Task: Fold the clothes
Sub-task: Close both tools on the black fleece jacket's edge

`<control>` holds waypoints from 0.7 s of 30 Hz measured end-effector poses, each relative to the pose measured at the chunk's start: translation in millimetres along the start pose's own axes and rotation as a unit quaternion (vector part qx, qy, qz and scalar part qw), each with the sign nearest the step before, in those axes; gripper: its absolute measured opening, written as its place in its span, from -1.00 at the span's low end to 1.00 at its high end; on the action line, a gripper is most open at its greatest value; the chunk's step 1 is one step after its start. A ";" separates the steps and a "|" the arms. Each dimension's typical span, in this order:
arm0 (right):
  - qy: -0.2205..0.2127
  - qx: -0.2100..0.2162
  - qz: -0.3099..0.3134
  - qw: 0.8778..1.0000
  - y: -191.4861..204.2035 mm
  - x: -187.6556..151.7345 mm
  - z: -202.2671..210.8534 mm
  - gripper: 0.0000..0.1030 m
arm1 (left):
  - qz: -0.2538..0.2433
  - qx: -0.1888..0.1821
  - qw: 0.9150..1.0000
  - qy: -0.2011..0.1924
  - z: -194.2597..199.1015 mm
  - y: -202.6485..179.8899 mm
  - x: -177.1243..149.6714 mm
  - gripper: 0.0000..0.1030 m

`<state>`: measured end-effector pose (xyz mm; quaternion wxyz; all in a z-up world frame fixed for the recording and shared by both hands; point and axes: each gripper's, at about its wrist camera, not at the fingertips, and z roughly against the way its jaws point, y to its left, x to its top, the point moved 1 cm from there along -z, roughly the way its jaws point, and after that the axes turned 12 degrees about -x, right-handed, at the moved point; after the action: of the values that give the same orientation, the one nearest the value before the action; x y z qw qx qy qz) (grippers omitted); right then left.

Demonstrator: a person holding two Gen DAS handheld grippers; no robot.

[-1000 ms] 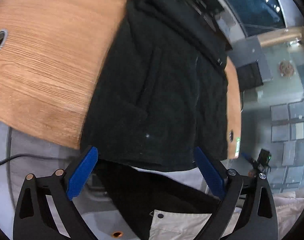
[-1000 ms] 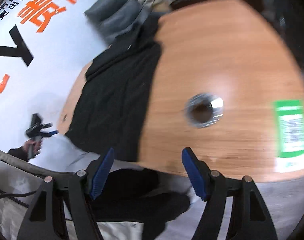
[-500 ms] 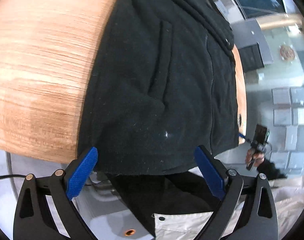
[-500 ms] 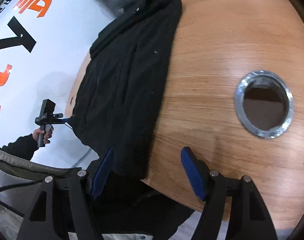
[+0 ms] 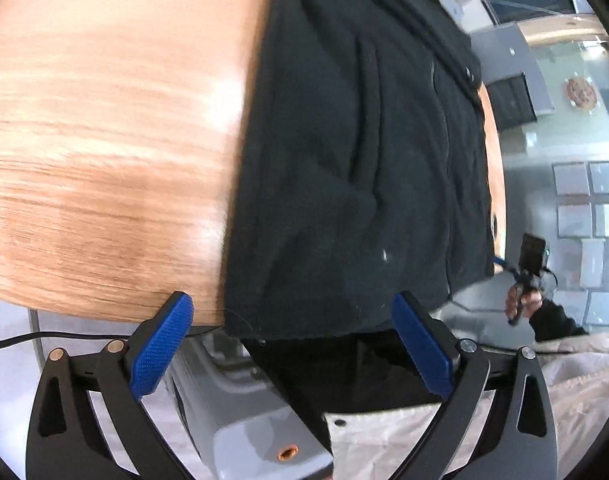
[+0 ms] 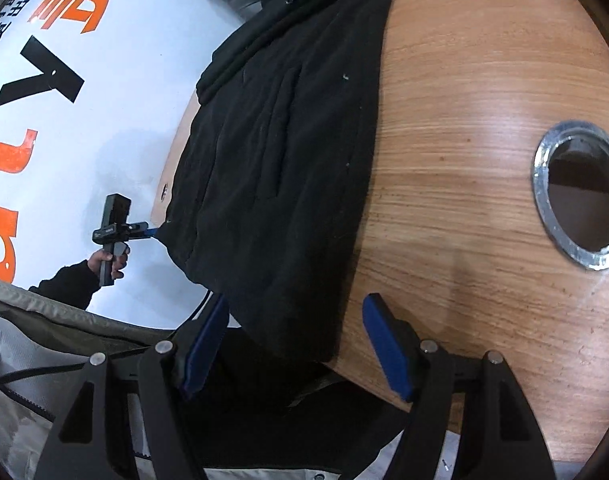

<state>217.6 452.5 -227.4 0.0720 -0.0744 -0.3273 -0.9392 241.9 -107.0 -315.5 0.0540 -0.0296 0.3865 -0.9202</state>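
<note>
Left gripper [image 5: 290, 344] jaws spread wide, empty, hovering at the table's [image 5: 104, 140] near edge, over the hem of the black fleece jacket [image 5: 356, 168]. Right gripper [image 6: 294, 350] also released, pads either side of the jacket's near corner, not pressing. Jacket lies flat along one side of the wooden table, hem overhanging near edge, collar far. Metal-rimmed hole [image 6: 576, 196] in tabletop, well apart from the jacket.
</note>
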 end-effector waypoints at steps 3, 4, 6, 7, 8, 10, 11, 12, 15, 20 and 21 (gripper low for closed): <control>0.009 0.009 0.000 1.000 -0.7 0.7 -1.7 0.42 | -0.023 -0.015 1.000 0.004 -6.6 -5.1 5.6 0.99; 0.011 0.012 0.005 1.000 2.4 2.1 -5.1 0.42 | -0.026 -0.020 0.999 0.005 -7.7 -5.4 6.9 0.99; 0.016 0.019 0.013 1.000 8.4 5.0 -12.1 0.42 | -0.032 -0.026 0.999 0.015 -11.3 -7.1 8.3 0.99; 0.018 0.020 0.017 0.999 10.7 6.4 -16.0 0.42 | -0.034 -0.028 0.999 0.020 -13.8 -8.2 8.8 0.99; 0.020 0.020 0.021 0.999 12.7 7.5 -18.8 0.42 | -0.036 -0.028 0.999 0.023 -16.7 -9.6 9.2 0.99; 0.023 0.014 0.035 0.999 16.4 9.6 -22.1 0.41 | -0.033 -0.031 0.999 0.023 -18.8 -10.8 10.2 0.99; 0.025 0.011 0.042 0.999 18.0 10.6 -23.6 0.36 | -0.029 -0.036 0.999 0.021 -19.5 -10.7 10.6 0.99; 0.025 -0.004 0.046 0.999 16.0 10.4 -23.6 0.19 | -0.023 -0.041 0.999 0.017 -19.4 -9.5 11.1 0.99; 0.024 -0.049 0.056 0.997 10.1 9.9 -23.6 -0.70 | -0.002 -0.055 0.998 0.004 -13.7 -3.2 11.0 0.87; 0.029 -0.069 0.052 0.996 11.3 11.1 -23.8 -0.74 | 0.043 -0.051 0.998 0.003 -12.1 6.6 7.9 -0.22; 0.030 -0.069 0.051 0.996 11.5 11.9 -24.7 -0.75 | 0.055 -0.057 0.997 0.008 -13.1 10.6 6.0 -0.27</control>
<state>205.8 427.1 -237.4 0.1242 -0.0674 -0.2548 -0.9566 235.5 -105.9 -332.1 0.0999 -0.0041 0.4399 -0.8925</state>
